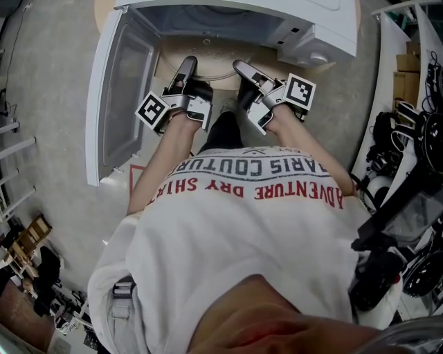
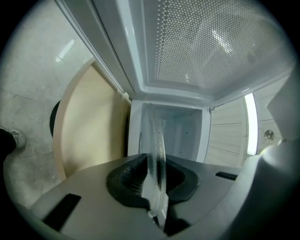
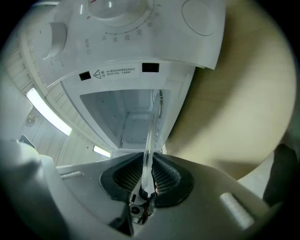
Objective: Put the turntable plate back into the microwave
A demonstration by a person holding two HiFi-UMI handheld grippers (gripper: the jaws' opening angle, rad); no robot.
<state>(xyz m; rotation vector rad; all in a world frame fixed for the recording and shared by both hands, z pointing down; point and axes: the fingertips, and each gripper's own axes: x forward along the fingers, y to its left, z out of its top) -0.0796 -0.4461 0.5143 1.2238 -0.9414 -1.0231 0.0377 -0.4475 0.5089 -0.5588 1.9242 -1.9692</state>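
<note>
Jaws clamped on both sides: my left gripper [image 2: 157, 180] and right gripper [image 3: 146, 176] each pinch the rim of the clear, ribbed glass turntable plate [image 2: 156, 140] between dark ridged pads [image 3: 166, 176]. I see the plate edge-on, right at the smooth white microwave's [image 3: 136, 47] open mouth.

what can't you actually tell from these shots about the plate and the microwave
1) Outline of the turntable plate: both gripper views show it edge-on only. In the head view the clear glass cannot be made out between the left gripper and the right gripper.
2) Floor inside the microwave: cut by the head view's top edge, and covered by plate and gripper bodies in the gripper views.
3) Print on the control panel: too small, right gripper view.
</note>
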